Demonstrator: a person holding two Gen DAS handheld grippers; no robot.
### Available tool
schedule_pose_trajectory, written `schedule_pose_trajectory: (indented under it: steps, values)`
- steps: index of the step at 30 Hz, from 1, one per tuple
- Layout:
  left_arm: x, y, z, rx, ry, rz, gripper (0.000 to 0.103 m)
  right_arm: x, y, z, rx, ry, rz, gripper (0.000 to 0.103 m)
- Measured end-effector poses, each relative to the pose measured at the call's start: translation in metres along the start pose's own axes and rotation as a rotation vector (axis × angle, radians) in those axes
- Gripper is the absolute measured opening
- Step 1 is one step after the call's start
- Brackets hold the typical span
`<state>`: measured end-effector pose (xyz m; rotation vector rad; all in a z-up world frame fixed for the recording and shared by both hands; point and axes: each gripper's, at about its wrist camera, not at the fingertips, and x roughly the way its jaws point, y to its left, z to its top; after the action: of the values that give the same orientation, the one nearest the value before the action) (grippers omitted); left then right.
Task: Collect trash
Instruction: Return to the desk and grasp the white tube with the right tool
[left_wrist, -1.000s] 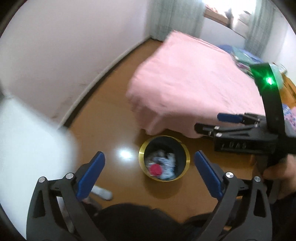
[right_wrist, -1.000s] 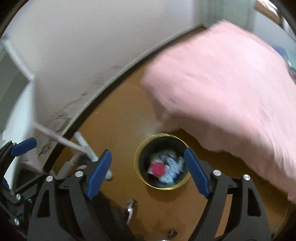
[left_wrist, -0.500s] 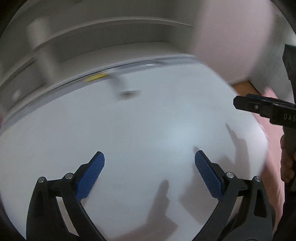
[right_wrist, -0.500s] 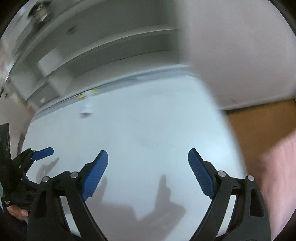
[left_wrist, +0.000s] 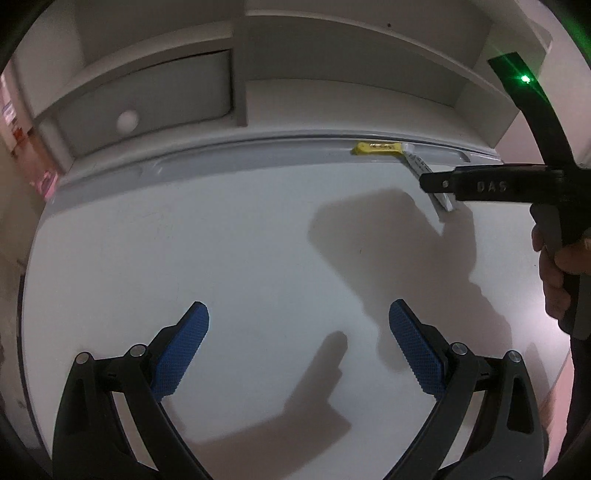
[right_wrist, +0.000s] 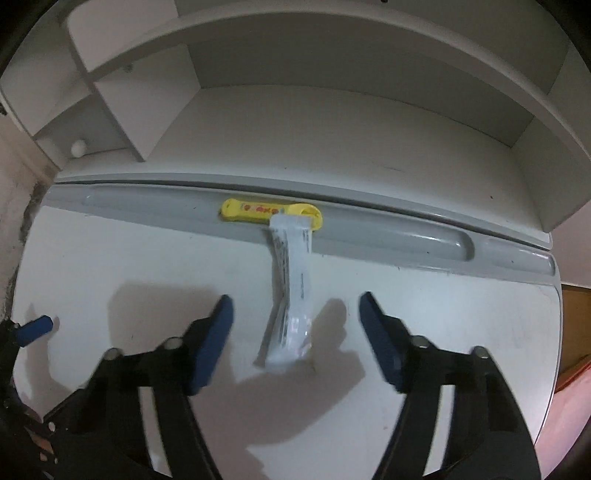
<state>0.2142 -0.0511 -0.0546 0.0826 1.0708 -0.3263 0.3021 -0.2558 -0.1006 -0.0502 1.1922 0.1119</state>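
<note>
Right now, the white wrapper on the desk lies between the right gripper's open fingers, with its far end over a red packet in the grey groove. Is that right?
Not quite: the packet is yellow, not red, as the right wrist view shows. The rest holds: the white wrapper lies on the desk between the open fingers of the right gripper, untouched, its far end over that packet in the grey groove.

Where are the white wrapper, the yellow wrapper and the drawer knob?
white wrapper (right_wrist: 291, 295): right wrist view, its middle.
yellow wrapper (right_wrist: 251, 211): right wrist view, its printed middle.
drawer knob (left_wrist: 127, 120): left wrist view, its round front.
</note>
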Motion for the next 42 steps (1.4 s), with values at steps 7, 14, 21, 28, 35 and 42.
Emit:
schedule_pose_trajectory:
  steps: [7,14,21,28,35,42]
  values:
    - [0.029,-0.035,0.061,0.022,0.022,-0.004,0.095,-0.027,-0.025,-0.022,0.023,-0.050,0.022,0.017]
    - [0.074,-0.088,0.134,-0.005,0.040,0.037,0.095,-0.082,-0.092,-0.085,0.128,-0.131,0.050,0.017]
    - [0.114,-0.111,0.163,-0.057,0.068,0.159,0.095,-0.105,-0.122,-0.135,0.149,-0.157,0.058,0.017]
    - [0.135,-0.126,0.176,-0.084,0.113,0.212,0.096,-0.111,-0.143,-0.155,0.169,-0.165,0.081,0.017]
    - [0.130,-0.118,0.176,-0.133,0.116,0.191,0.090,-0.107,-0.150,-0.153,0.189,-0.175,0.096,0.017]
    - [0.123,-0.123,0.174,-0.113,0.085,0.194,0.074,-0.108,-0.147,-0.156,0.198,-0.178,0.102,0.017]
